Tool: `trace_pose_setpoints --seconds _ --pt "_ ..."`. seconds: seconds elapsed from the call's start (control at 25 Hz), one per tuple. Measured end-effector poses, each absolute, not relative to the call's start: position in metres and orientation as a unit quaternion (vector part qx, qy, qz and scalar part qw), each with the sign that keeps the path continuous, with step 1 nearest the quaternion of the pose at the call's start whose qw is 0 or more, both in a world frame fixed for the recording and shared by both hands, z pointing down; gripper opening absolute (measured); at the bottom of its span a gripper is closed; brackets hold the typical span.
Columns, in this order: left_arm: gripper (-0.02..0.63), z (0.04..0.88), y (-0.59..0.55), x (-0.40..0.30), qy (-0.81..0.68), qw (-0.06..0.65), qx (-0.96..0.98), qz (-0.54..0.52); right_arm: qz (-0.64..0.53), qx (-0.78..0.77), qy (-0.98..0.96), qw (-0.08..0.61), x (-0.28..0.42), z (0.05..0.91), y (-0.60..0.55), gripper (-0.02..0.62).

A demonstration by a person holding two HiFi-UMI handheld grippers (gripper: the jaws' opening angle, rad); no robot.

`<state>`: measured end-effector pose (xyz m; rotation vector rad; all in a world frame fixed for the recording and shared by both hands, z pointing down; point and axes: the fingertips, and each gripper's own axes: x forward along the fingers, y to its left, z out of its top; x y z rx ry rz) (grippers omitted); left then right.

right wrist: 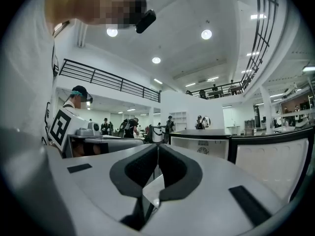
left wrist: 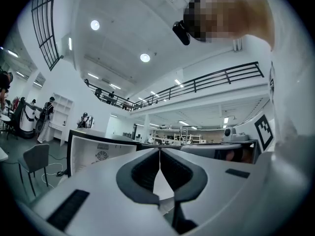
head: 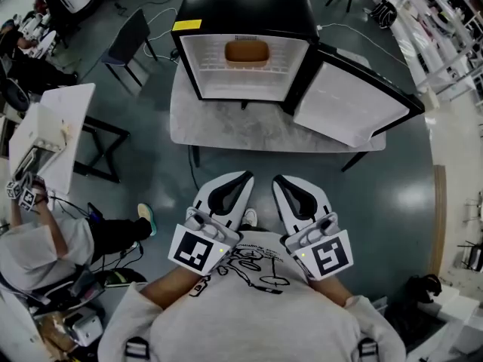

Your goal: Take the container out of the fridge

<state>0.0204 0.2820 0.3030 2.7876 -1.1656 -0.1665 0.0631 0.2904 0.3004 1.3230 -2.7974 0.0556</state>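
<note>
Brown container (head: 247, 51) sat in the open fridge (head: 241, 6) at the top of the head view, not taken out yet. Lower down, the left gripper (head: 240, 181) and right gripper (head: 285, 183) were well apart from it.

In the left gripper view, the fingers (left wrist: 142, 173) were closed on nothing.

In the right gripper view, they were closed and empty too. Reaching, grabbing and pulling out were all left to do.

Head view, we count one fridge (head: 241, 10), one door (head: 355, 100) on it, one brown container (head: 247, 51) inside. One grey table (head: 226, 130) under the fridge, one dark chair (head: 128, 40), one white side table (head: 56, 130). Two grippers: left gripper (head: 246, 177) and right gripper (head: 278, 179). One seated person (head: 45, 240) close at our left.
</note>
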Motion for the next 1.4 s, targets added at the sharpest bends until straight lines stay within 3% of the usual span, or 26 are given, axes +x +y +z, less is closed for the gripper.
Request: trace_pose_setpoints --seconds 1.4 --pt "0.018 0.305 0.236 0.045 -0.394 0.054 0.916 -0.055 0.011 0.417 -0.908 0.021 0.087 0.303 0.245 0.031"
